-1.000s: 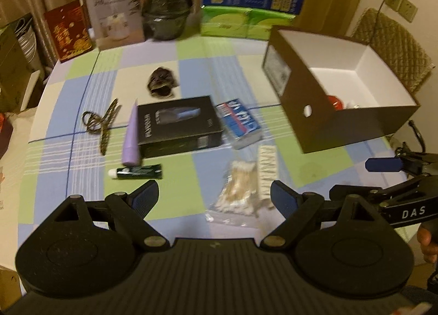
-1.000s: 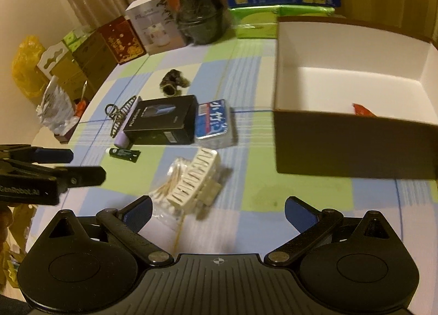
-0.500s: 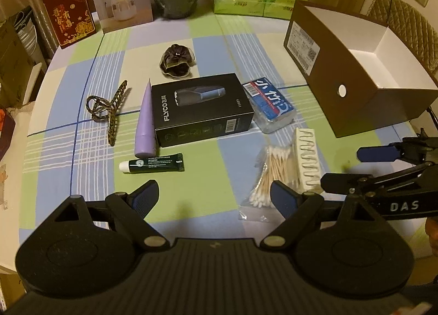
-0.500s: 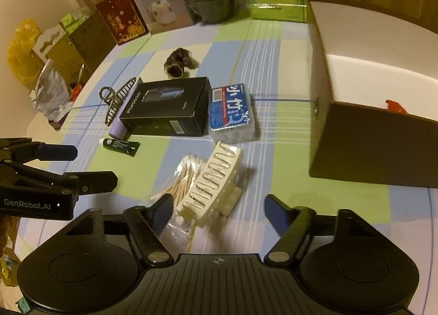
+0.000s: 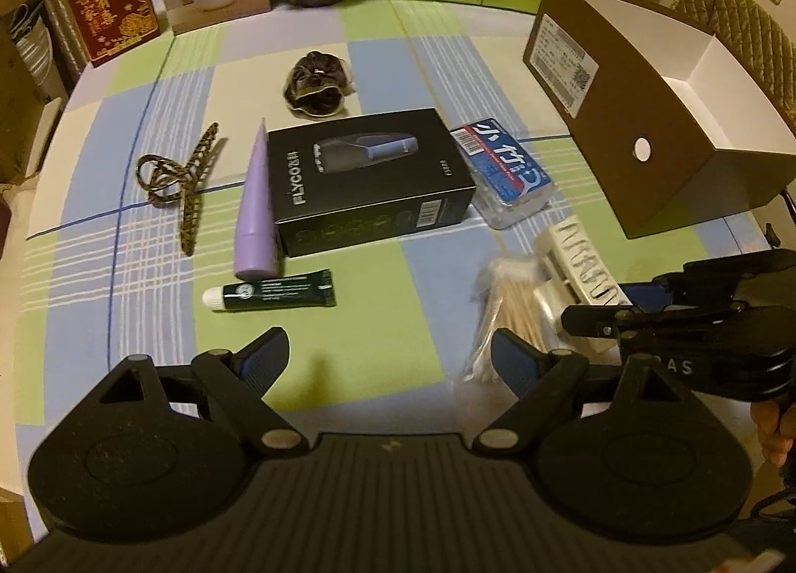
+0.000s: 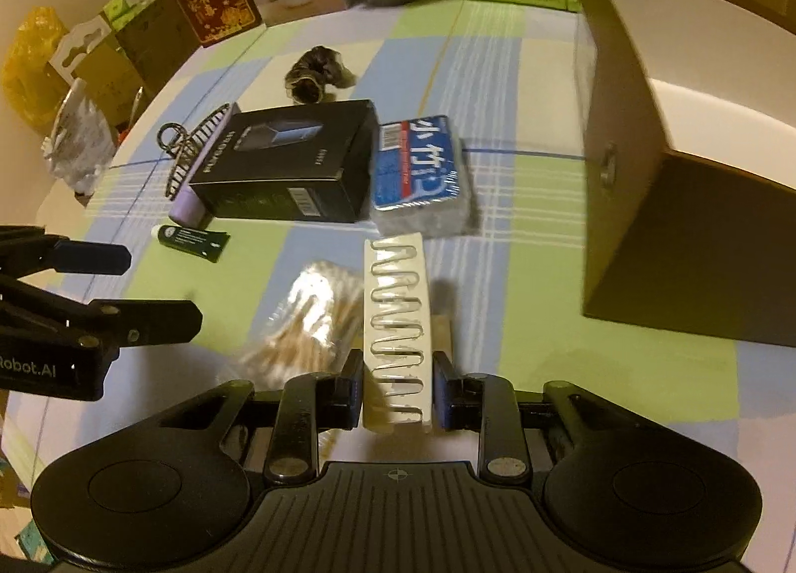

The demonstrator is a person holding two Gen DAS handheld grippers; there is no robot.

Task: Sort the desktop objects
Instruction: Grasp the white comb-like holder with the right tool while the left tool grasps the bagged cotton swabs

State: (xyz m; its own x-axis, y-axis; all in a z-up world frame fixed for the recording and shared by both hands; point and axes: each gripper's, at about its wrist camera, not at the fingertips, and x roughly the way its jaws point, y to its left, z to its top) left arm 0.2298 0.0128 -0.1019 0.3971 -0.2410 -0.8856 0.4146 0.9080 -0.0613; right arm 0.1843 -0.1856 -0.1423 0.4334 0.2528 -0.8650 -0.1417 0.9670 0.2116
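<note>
Since half a second ago, the right gripper [image 6: 398,399] has closed in from either side of the cream hair claw clip [image 6: 395,324], and its jaws now press both flanks of the clip's near end at the lower centre of the right wrist view. The left gripper [image 5: 388,359] hangs with jaws wide apart and nothing between them, low in its own view above a green patch of the checked surface [image 5: 348,26].

The clip sits partly on the bag of cotton swabs [image 6: 308,319], just left of it. My worry is that the hold is only on the clip's end: lifted that way it may swing or slip out, and its teeth could snag the bag's plastic and drag it along. The brown box [image 6: 696,225], open-topped at the right of the frame, seems the likely destination; its near wall is tall enough to catch a low carry.

Counted: one cream clip, one swab bag, one black boxed shaver [image 5: 368,185], one blue tissue pack [image 5: 502,175], one purple tube [image 5: 256,210], one small green tube [image 5: 273,294], one patterned claw clip [image 5: 174,180], one dark scrunchie [image 5: 316,85].
</note>
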